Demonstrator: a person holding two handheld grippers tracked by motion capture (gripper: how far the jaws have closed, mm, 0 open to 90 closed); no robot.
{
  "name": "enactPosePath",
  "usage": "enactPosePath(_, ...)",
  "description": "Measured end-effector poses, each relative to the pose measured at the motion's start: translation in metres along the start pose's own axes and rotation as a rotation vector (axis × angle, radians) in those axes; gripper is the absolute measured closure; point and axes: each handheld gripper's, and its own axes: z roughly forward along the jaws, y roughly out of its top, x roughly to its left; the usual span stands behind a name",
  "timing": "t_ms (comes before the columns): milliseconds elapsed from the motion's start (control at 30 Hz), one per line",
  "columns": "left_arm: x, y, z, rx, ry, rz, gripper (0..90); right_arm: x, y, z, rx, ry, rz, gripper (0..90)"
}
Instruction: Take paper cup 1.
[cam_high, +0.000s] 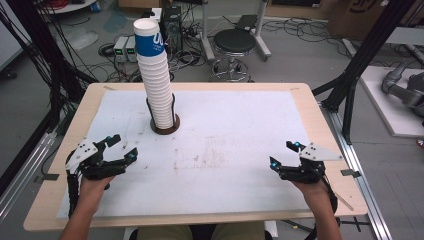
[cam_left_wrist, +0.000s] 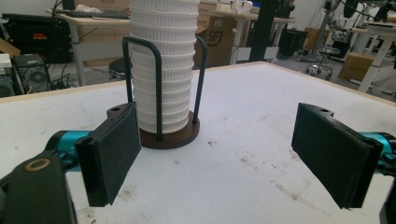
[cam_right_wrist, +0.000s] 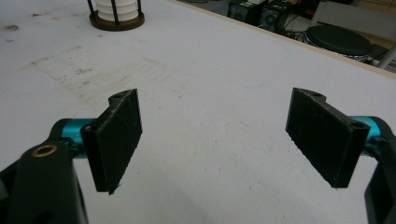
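1. Down at the near left corner of the table, the left gripper (cam_high: 121, 147) is held in a hand (cam_high: 92, 187) with its jaws spread wide and nothing between them; in the left gripper view its two black pads (cam_left_wrist: 114, 151) stand far apart above the white mat.
2. At the near right, the right gripper (cam_high: 283, 155) sits in the other hand (cam_high: 312, 189), jaws likewise parted and empty; the right gripper view shows bare mat between its pads (cam_right_wrist: 116, 135).
3. Both grippers hover close to the near edge of the mat, well apart from each other, each with a grey three-cornered plate on top and blue-green fittings by the jaws.
4. A white mat (cam_high: 225, 150) covers most of the wooden table (cam_high: 320, 125); it carries faint brown smudges near its middle.
5. Toward the far left of the mat stands a tall stack of paper cups (cam_high: 156, 85), upright in a holder (cam_high: 165, 129) with a round dark base and thin dark upright rods on either side. The top cup has a blue band with white lettering.
6. In the left gripper view the stack (cam_left_wrist: 163, 65) rises straight ahead, beyond the left pad, with its ribbed white sides between the rods. In the right gripper view the holder base (cam_right_wrist: 116, 19) shows at the top left, far from the jaws.
7. Beyond the table, a black round stool (cam_high: 234, 42), computer boxes and loose cables sit on the grey floor.
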Motion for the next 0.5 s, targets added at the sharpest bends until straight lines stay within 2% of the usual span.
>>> enactPosePath(267,0.0001,-0.0007,0.0045,0.004,0.001,-0.009,15.8,0.0001,-0.0025,-0.0025,0.001,-0.002,0.010,18.8)
enactPosePath(300,0.0006,-0.0008,0.0049,-0.001,0.003,-0.022,15.8,0.0010,-0.0028,-0.0022,-0.002,0.003,0.014,18.8)
enactPosePath(500,0.0003,-0.0006,0.0069,0.008,0.016,-0.015,15.9,-0.0007,-0.0050,0.0019,0.005,0.026,0.035,18.8)
